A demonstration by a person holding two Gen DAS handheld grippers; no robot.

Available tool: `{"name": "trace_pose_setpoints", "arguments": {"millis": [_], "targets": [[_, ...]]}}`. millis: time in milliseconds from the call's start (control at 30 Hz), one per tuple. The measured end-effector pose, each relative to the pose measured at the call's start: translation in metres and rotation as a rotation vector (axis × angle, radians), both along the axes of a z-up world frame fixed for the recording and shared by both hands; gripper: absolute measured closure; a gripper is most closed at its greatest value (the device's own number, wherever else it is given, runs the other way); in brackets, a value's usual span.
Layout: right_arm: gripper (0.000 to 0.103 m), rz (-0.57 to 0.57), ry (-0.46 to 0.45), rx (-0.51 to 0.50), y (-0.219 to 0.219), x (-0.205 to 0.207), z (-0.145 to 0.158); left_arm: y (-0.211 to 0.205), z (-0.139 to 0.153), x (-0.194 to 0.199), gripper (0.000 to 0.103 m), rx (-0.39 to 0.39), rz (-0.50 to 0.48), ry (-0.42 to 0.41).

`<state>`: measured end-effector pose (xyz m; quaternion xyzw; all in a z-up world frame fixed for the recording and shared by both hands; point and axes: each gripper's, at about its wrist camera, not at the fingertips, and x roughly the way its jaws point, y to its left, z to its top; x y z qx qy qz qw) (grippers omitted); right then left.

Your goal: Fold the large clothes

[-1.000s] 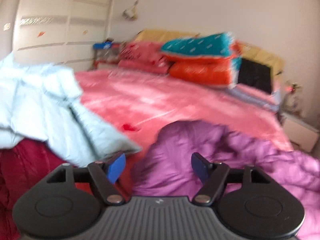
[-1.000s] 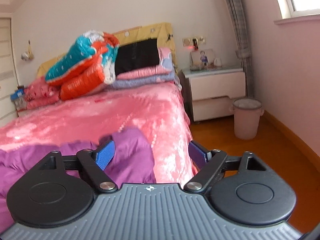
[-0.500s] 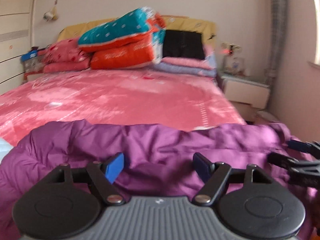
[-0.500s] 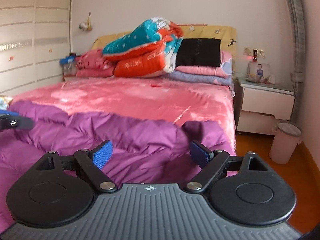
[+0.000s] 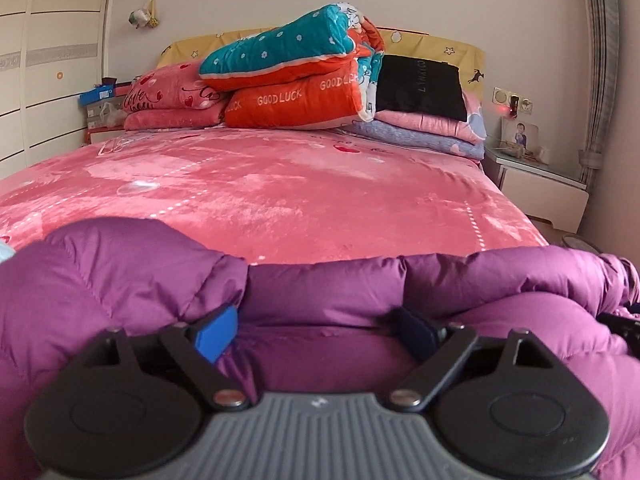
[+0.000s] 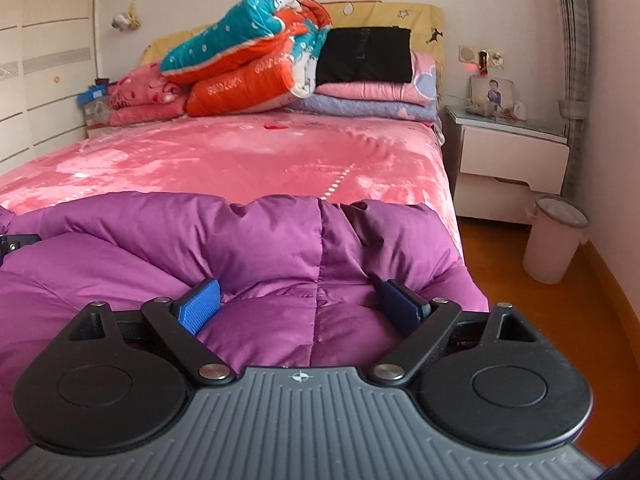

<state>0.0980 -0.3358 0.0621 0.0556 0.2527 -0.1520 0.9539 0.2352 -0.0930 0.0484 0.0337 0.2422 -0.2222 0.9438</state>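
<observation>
A large purple puffer jacket (image 5: 320,292) lies crumpled across the near end of the pink bed (image 5: 300,184). It also shows in the right wrist view (image 6: 256,248), reaching the bed's right edge. My left gripper (image 5: 316,330) is open, its blue pads pressed down into the jacket's folds. My right gripper (image 6: 300,306) is open too, with padded fabric bulging between its pads near the jacket's right end. Part of the right gripper shows at the right edge of the left wrist view (image 5: 624,328).
Folded quilts (image 5: 296,84) and pillows are stacked at the headboard. A white nightstand (image 6: 512,160) and a pale bin (image 6: 554,238) stand on the orange floor right of the bed. A wardrobe (image 5: 44,72) lines the left wall.
Both grippers swung round toward the headboard and came down onto the purple jacket. The light blue and red garments left the left view. Both stayed open.
</observation>
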Motion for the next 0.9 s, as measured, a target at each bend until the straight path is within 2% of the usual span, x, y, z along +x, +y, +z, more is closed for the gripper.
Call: {"name": "trace_pose_setpoints", "arguments": {"millis": [233,600,767,900], "targets": [[0.000,-0.014,0.032,0.059,-0.014,0.010,-0.012,-0.007,-0.015,0.009,0.012,-0.008,-0.012,-0.021],[0.000,-0.030,0.024,0.002,-0.002,0.014,-0.029,-0.009,-0.028,0.007,0.012,-0.012,-0.004,-0.049],[0.000,-0.031,0.023,0.000,0.001,0.012,-0.029,-0.011,-0.022,0.007,0.012,0.021,0.002,-0.036],[0.000,-0.016,0.022,0.026,-0.005,0.005,-0.018,-0.009,-0.001,-0.008,0.012,0.082,-0.001,-0.024]]}}
